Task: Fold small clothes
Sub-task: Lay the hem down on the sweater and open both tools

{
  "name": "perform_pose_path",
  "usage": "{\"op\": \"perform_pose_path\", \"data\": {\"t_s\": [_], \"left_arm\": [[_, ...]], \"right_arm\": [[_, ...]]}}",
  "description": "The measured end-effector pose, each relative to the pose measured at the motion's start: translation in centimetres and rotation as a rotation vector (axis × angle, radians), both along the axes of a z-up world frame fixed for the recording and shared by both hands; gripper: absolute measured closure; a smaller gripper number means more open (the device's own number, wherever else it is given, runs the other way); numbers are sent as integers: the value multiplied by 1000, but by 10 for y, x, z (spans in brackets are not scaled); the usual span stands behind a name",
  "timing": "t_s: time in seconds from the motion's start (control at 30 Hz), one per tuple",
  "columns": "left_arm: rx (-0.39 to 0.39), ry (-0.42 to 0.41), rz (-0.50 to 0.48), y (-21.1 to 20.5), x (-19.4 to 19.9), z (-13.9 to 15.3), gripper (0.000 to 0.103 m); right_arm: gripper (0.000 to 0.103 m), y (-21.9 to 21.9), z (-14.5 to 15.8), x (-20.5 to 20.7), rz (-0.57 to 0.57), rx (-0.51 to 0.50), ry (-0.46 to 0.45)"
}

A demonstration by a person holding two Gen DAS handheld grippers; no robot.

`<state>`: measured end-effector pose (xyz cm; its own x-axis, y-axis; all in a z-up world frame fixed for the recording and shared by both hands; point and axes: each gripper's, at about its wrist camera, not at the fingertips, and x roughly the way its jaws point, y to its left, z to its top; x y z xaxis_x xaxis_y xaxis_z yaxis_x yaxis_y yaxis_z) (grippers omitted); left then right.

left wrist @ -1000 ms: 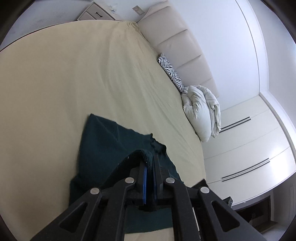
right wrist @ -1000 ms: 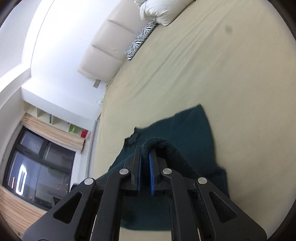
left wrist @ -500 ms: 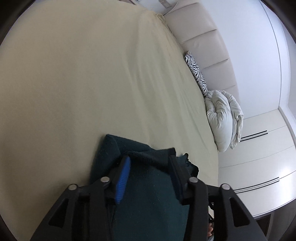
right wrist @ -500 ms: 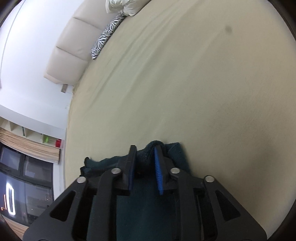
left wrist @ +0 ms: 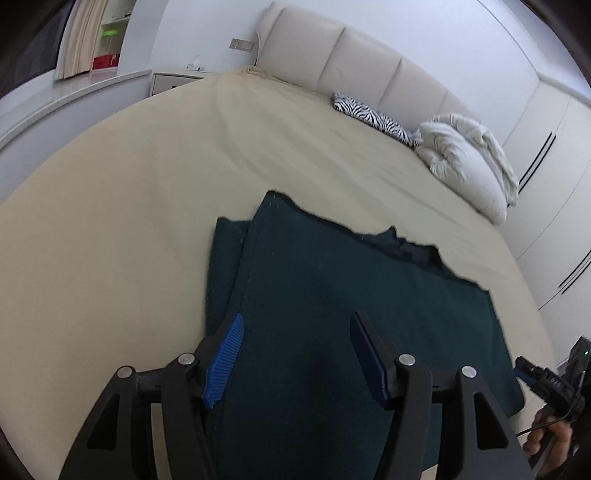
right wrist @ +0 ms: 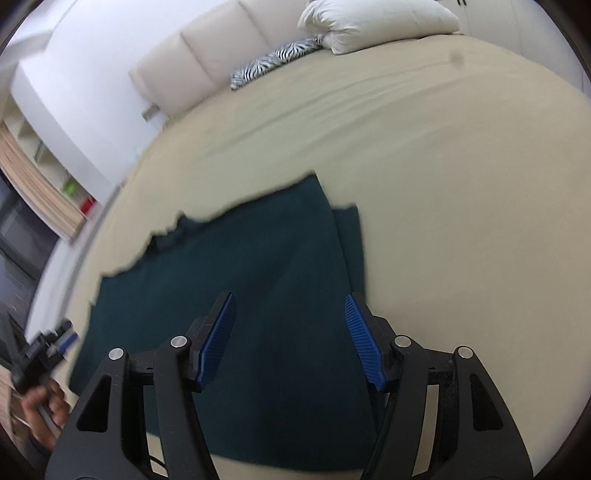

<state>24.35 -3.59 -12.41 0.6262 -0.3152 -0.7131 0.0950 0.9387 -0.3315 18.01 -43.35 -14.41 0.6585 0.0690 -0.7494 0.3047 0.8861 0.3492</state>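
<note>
A dark green garment lies folded and flat on the cream bed sheet, a narrow under-layer showing along one side. My left gripper hovers over its near left part, jaws opening, blue pads apart and pressing on nothing. My right gripper hovers over the garment's near right part, jaws opening too, with only the flat cloth below them. Each view also catches the other gripper in a person's hand at the picture's edge.
A zebra-print cushion and a white bundled duvet lie by the padded headboard. White wardrobe doors stand beyond the bed. A white nightstand, shelves and curtain stand on the other side.
Both grippers were shut on the raised garment edge a second ago. They have let it go, opened, and drawn back and levelled out; the garment now lies flat in a fold.
</note>
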Motion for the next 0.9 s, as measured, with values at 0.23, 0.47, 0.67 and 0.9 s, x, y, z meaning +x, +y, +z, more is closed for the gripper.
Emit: {"op": "perform_pose_path", "data": {"t_s": [0.23,0.47,0.67,0.9], "left_arm": [[97,-57,-25,2,-27,-4,41],[146,-18,20,5,-45,-14,41],[47,-32,52,27,-63,-8,42],[49,-51,50,38,-61,-6,42]], "right_arm": [[52,-2,-8,-42,-56,0,29],[68,17,-17,-49,26,-98,53],[82,10,-8,-71,-3,-101,17],[78,6,-7,-72,7,-13,-2]]}}
